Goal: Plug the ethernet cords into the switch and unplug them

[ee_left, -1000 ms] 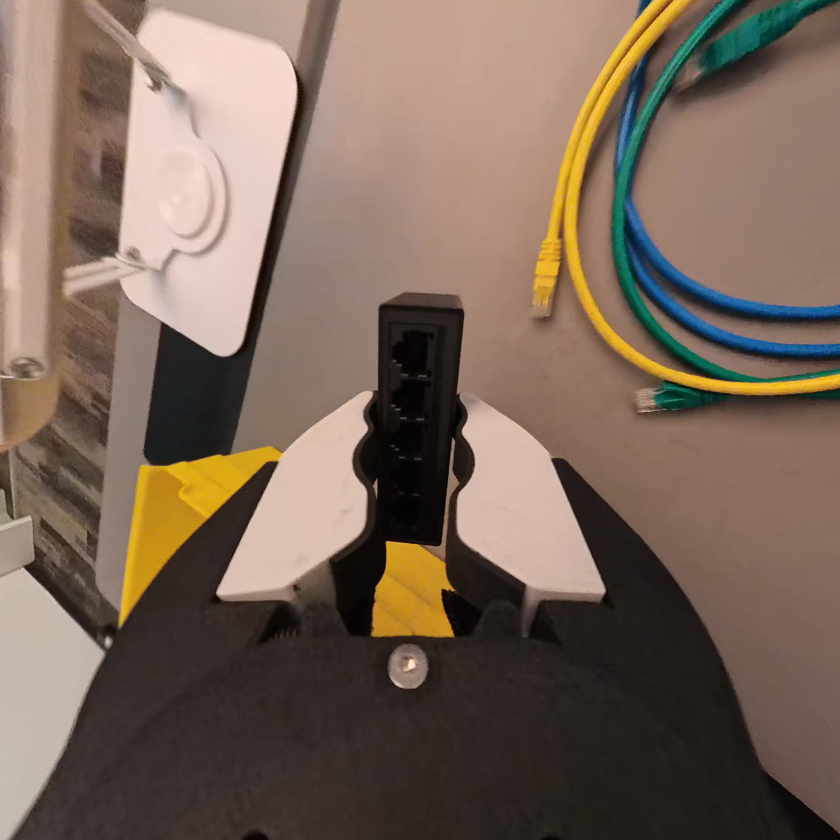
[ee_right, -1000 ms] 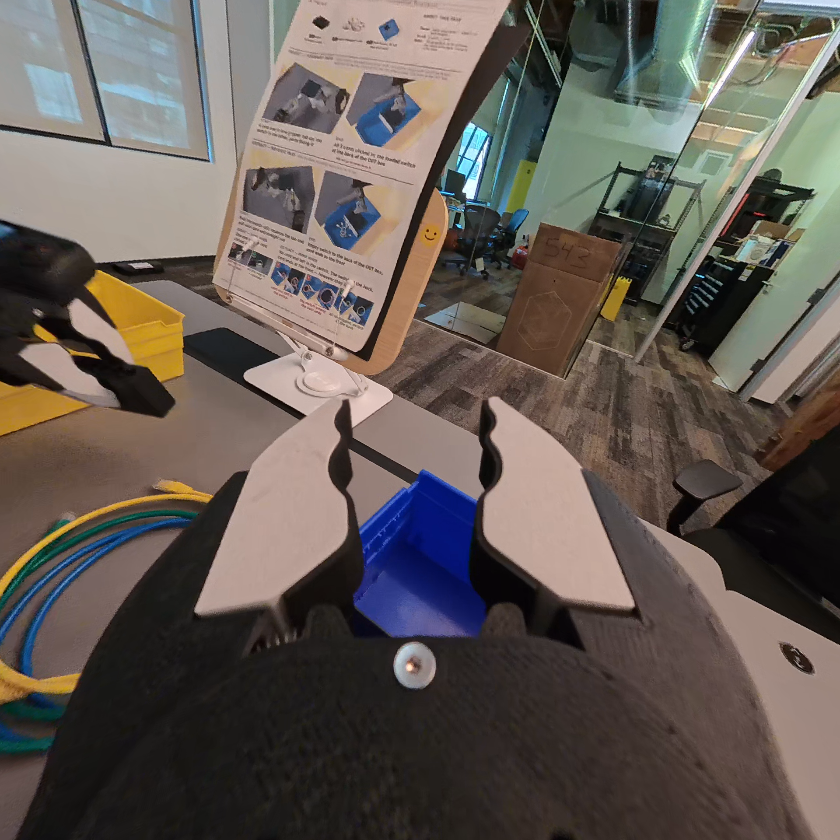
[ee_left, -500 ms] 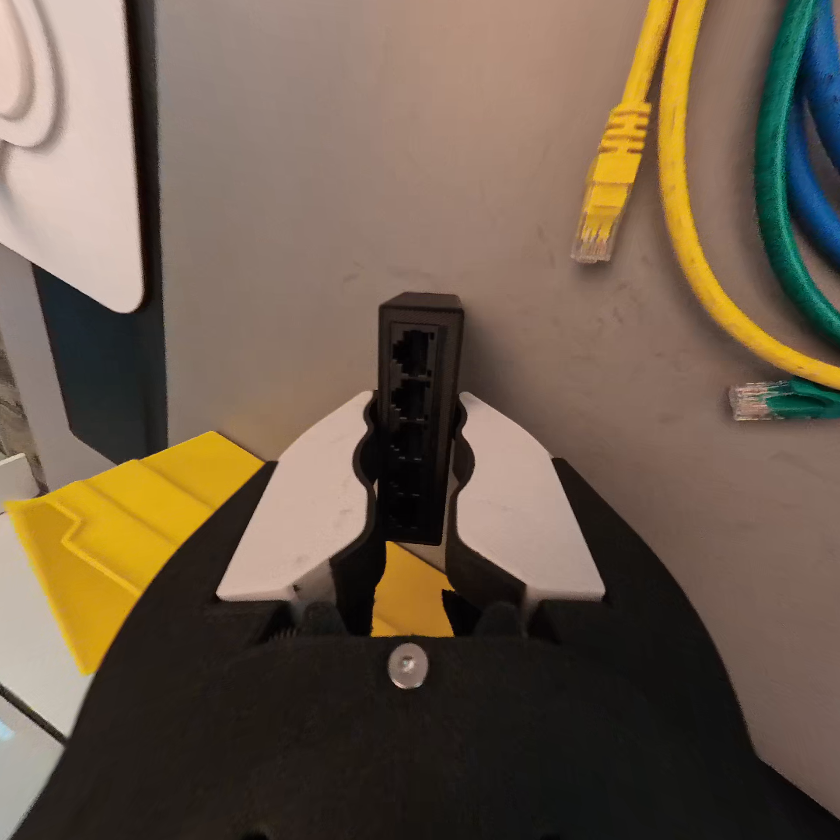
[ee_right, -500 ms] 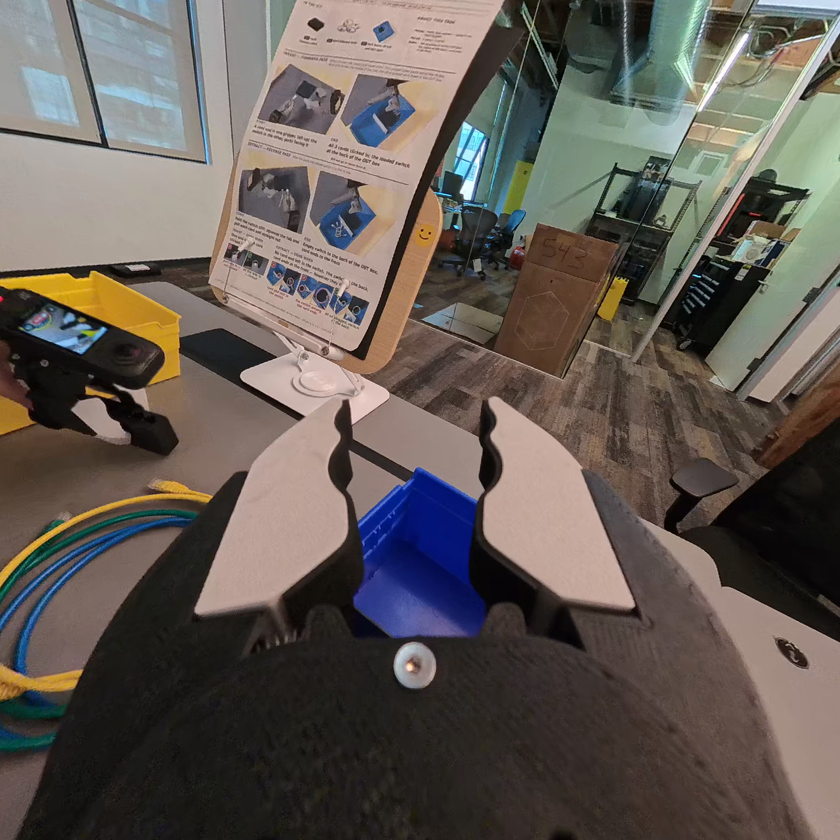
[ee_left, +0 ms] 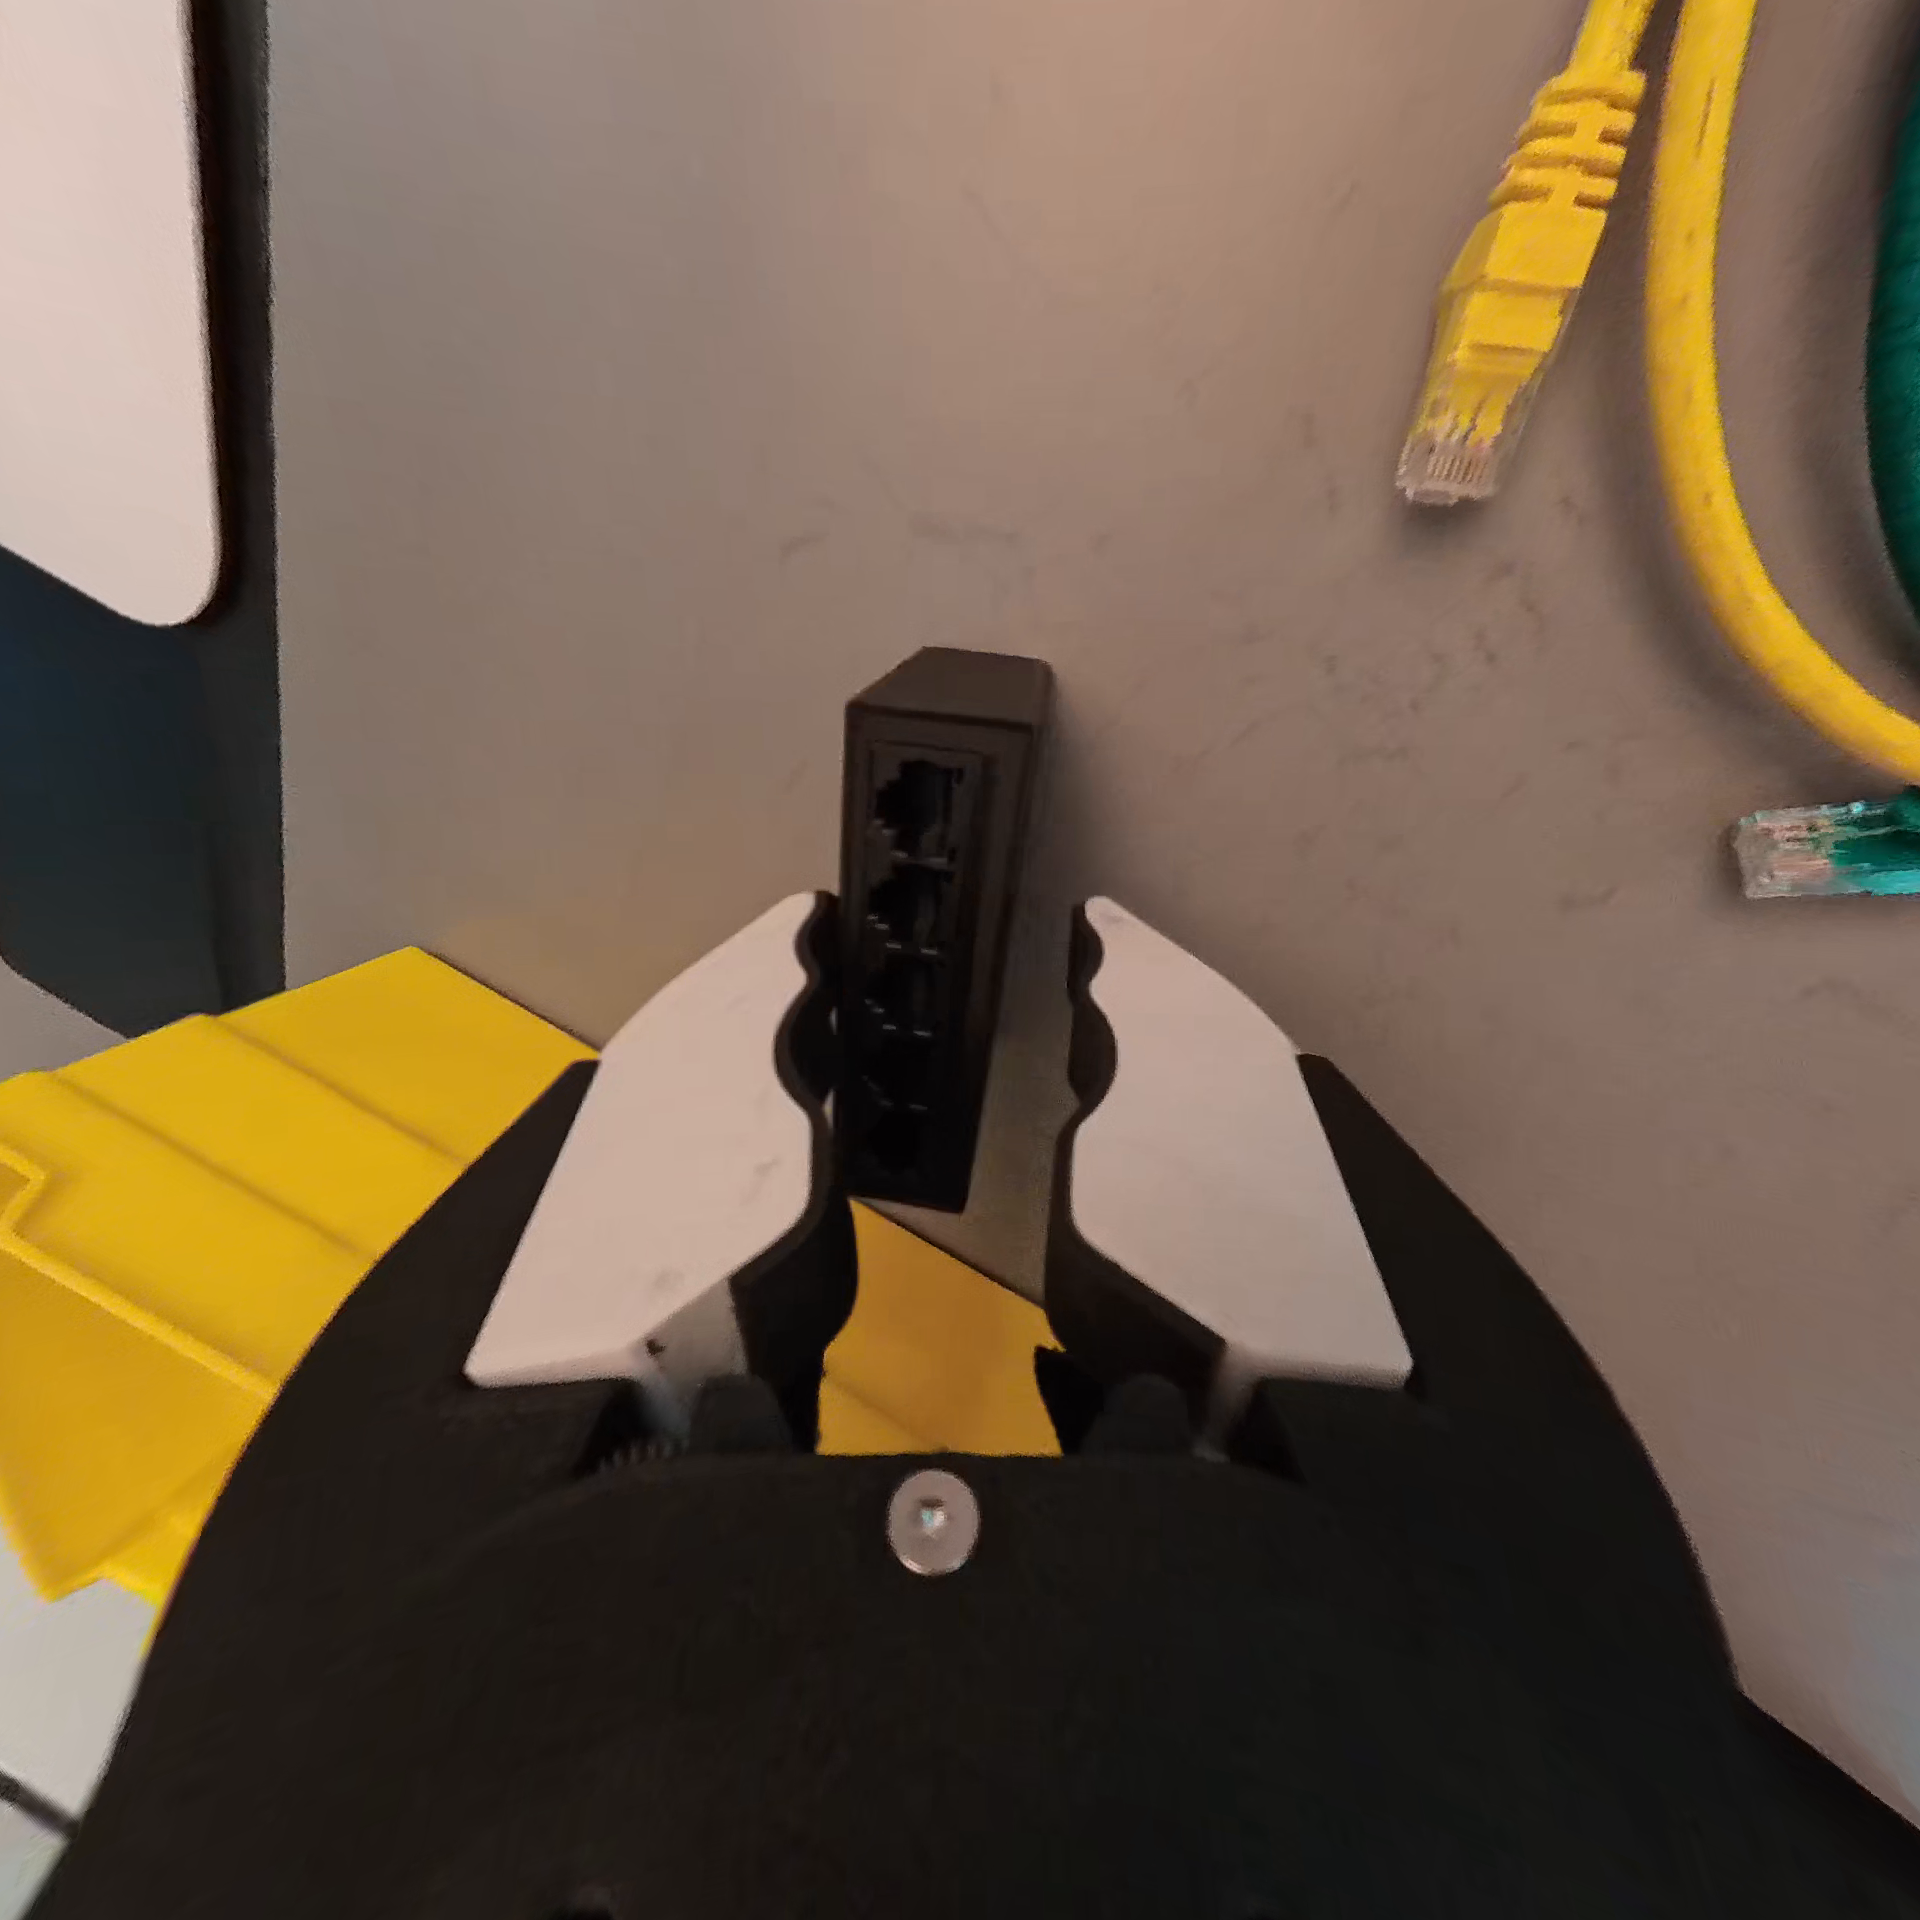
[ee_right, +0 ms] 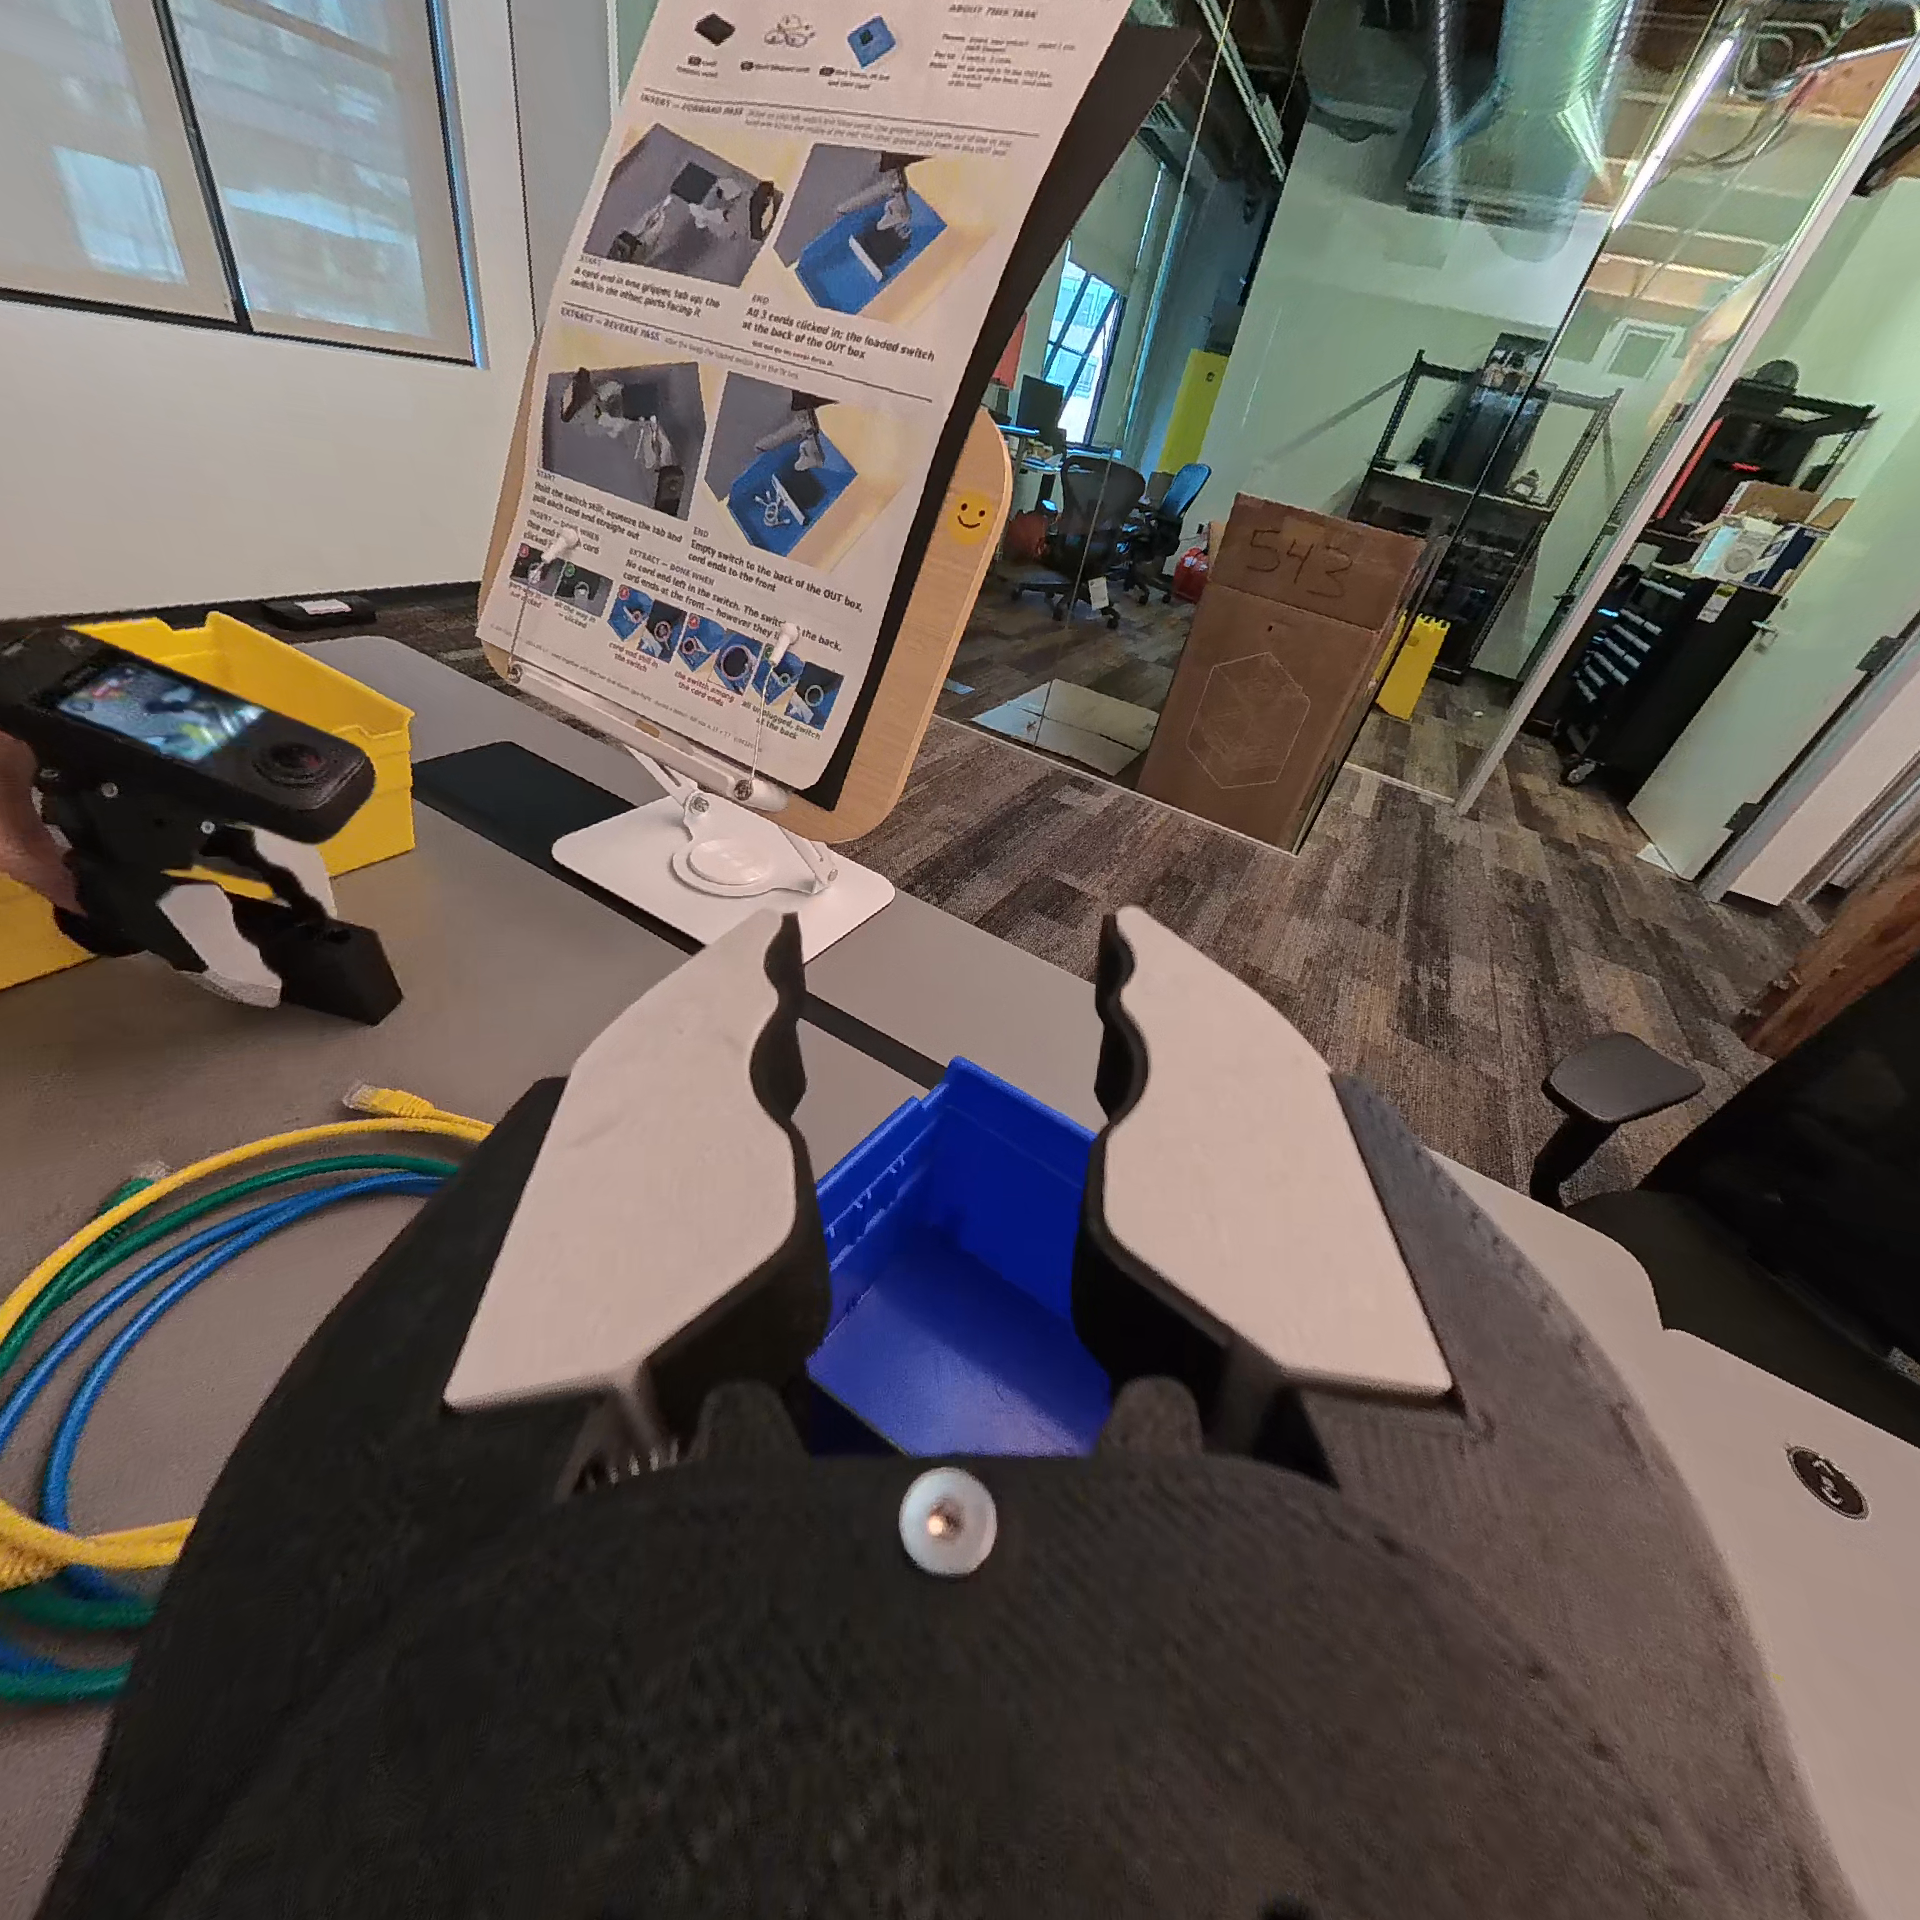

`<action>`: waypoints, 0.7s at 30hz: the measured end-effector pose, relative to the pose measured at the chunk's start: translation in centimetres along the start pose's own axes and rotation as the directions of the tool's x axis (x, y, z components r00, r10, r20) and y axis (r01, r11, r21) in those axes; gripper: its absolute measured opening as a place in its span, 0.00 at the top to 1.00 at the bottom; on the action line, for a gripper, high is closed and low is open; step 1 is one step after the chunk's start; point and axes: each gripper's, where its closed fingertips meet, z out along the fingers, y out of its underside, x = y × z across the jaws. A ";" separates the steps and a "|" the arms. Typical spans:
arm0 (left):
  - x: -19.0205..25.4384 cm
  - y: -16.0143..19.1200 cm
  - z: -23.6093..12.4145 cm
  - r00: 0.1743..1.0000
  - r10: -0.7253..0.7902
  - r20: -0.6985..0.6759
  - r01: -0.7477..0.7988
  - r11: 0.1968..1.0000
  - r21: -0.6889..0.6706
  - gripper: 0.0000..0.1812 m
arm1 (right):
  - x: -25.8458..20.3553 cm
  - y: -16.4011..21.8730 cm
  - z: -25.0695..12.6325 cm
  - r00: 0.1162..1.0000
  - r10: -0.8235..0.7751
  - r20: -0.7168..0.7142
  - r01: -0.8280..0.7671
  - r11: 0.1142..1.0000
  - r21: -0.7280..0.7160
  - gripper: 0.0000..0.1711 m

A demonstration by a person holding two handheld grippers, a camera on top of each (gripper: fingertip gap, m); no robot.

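The black switch (ee_left: 935, 935) stands on end on the grey table, ports facing the left wrist camera. My left gripper (ee_left: 948, 930) is open around it: the switch leans on the left finger and a gap shows at the right finger. A yellow plug (ee_left: 1496, 301) and a green plug (ee_left: 1818, 847) lie loose to the right. In the right wrist view the left gripper (ee_right: 260, 935) sets the switch (ee_right: 348, 977) on the table, near coiled yellow (ee_right: 260, 1153), green (ee_right: 208, 1195) and blue (ee_right: 156, 1278) cords. My right gripper (ee_right: 945, 966) is open and empty above a blue bin (ee_right: 956, 1299).
A yellow bin (ee_left: 208, 1195) sits just left of the switch and also shows in the right wrist view (ee_right: 312, 696). An instruction sheet on a stand (ee_right: 779, 416) with a white base (ee_right: 727, 862) is at the table's far edge. A chair armrest (ee_right: 1621, 1081) is off to the right. One gripper's finger ends stand about 45 centimetres off the other's. The left tips stand about 9 centimetres off the yellow plug (ee_left: 1496, 301).
My left gripper came down to the table with the switch and its jaws widened, leaving a gap on the switch's right side. The right gripper stayed put.
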 end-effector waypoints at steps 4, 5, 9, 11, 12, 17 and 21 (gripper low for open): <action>-0.6 -0.4 -1.1 1.000 -0.021 0.003 0.021 0.998 0.061 0.71 | 0.1 -0.1 -0.2 1.000 0.007 0.001 -0.007 1.000 0.009 0.68; -0.6 -0.6 -1.6 1.000 -0.028 -0.004 0.029 0.996 0.083 0.69 | 0.1 -0.1 -0.2 1.000 0.007 0.001 -0.007 1.000 0.008 0.68; -0.2 -1.6 -3.6 0.998 -0.053 -0.026 0.057 0.985 0.164 0.68 | 0.2 0.0 -0.1 1.000 0.008 -0.001 -0.008 1.000 0.005 0.68; 0.5 -2.6 -4.9 0.999 -0.044 0.004 0.042 0.977 0.209 0.68 | 0.2 0.0 -0.1 1.000 0.009 -0.003 -0.009 1.000 0.005 0.68; 1.3 -3.4 -5.5 0.999 -0.039 0.014 0.035 0.971 0.237 0.68 | 0.2 0.0 -0.1 1.000 0.009 -0.003 -0.009 1.000 0.005 0.68; 13.0 -7.6 -8.3 0.978 0.002 -0.209 0.083 0.915 0.395 0.73 | 0.3 0.1 -0.2 1.000 0.004 -0.007 -0.004 1.000 -0.002 0.68; 21.1 -7.7 -8.1 0.958 -0.013 -0.286 0.137 0.898 0.419 0.80 | 0.5 0.3 -0.2 1.000 0.009 -0.009 -0.009 1.000 -0.002 0.68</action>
